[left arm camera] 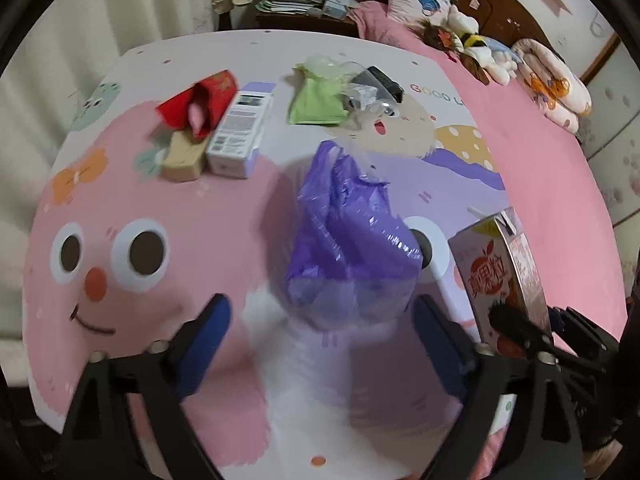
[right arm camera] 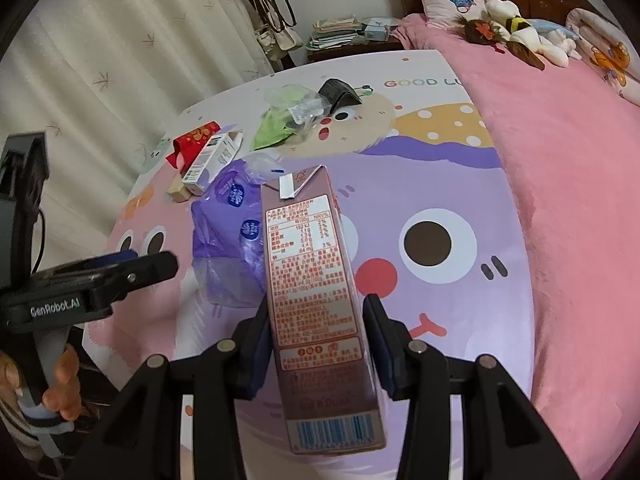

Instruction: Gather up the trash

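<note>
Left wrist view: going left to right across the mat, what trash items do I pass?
Tan box → red packet → white box → green pouch → purple bag → black packet → drink carton.

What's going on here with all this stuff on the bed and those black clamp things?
A person is collecting trash off a cartoon-print bed sheet with a handheld gripper in each hand. The right gripper is clamped on a drink carton. The left gripper is wide open, with a purple plastic bag lying just in front of it. More rubbish waits further back: a red packet, a white box and a green wrapper.
</note>
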Demonstrator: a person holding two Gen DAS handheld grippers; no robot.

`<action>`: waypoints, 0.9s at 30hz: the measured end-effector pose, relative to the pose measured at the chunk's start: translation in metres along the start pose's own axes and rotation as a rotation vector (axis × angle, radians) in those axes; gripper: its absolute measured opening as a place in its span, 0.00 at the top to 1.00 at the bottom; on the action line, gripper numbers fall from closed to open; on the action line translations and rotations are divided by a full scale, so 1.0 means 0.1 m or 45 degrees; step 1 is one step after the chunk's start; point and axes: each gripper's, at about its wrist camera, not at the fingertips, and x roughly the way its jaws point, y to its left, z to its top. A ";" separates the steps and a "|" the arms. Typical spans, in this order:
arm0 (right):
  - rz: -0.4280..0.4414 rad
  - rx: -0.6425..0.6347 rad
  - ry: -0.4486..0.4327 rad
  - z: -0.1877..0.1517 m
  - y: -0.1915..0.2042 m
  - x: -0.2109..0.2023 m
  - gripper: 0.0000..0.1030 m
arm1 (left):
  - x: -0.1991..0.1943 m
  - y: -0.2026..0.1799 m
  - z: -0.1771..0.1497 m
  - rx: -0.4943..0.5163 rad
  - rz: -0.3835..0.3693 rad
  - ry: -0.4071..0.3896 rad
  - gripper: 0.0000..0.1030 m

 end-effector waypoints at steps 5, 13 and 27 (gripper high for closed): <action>-0.015 0.015 0.008 0.05 -0.07 0.05 0.58 | 0.25 -0.10 0.19 -0.003 -0.018 0.044 0.01; -0.017 0.020 0.035 0.13 -0.12 0.19 0.58 | 0.68 -0.07 0.38 -0.068 0.019 0.144 0.19; -0.012 0.033 0.028 0.00 0.13 0.11 0.58 | 0.24 0.08 0.00 0.008 -0.009 0.082 0.89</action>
